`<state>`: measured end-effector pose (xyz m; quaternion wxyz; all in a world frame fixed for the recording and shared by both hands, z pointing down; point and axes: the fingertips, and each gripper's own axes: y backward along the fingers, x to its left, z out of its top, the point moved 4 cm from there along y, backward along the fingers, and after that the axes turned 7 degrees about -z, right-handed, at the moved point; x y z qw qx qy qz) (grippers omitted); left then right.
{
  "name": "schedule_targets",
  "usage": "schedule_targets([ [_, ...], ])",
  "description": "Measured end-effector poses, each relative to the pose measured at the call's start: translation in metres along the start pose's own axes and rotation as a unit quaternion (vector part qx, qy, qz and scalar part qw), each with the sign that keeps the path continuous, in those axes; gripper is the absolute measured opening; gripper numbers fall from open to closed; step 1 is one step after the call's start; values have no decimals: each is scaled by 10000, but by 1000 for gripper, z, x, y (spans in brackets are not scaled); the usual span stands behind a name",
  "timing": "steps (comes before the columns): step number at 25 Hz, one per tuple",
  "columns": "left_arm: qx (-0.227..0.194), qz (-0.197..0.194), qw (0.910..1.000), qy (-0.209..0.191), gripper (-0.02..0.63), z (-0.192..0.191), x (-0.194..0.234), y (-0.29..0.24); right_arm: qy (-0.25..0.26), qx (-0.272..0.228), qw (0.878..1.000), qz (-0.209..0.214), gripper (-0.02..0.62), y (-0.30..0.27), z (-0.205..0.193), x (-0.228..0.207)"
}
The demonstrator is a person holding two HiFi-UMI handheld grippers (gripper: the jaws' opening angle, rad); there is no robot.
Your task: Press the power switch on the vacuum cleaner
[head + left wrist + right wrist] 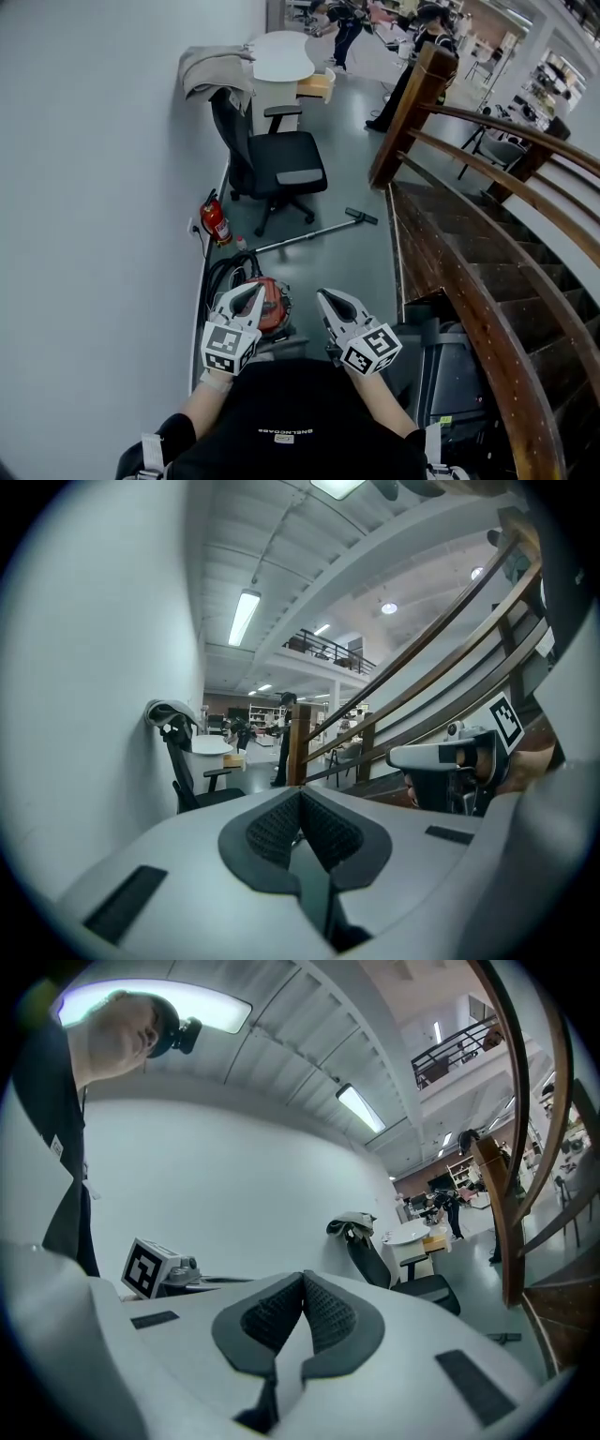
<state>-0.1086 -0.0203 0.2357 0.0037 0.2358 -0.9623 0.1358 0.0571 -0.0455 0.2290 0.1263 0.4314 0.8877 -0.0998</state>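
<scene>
The white wall (pixel 94 141) is filling the 9 o'clock side of the head view. The wooden staircase (pixel 487 281) is rising along the 3 o'clock side, and grey floor (pixel 347 178) is showing between them. A black office chair (pixel 277 164) is standing at 12 o'clock from the person.

The red canister vacuum cleaner (pixel 275 305) is sitting on the floor close to the wall, at about 11 o'clock from the person's chest. Its wand (pixel 309 234) is lying flat, with its long axis running from 8 o'clock to 2 o'clock. Its black hose (pixel 223 272) is looping at the canister's 10 o'clock.

The left tongs (pixel 255 289) are hanging over the canister in this view, so the left hand is looking nearer than the right tongs (pixel 322 293). The canister is lying below both, at 12 o'clock from the left tips.

In both gripper views the ribbed pads (pixel 272 827) (pixel 267 1312) are meeting with nothing between them. The power switch is too small to make out, so I cannot tell whether it is on or off.
</scene>
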Motion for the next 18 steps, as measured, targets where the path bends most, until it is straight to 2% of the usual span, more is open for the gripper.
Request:
schedule_targets([
  [18, -20, 16, 9999, 158, 15, -6, 4, -7, -90, 4, 9998, -154, 28, 2, -4, -12],
])
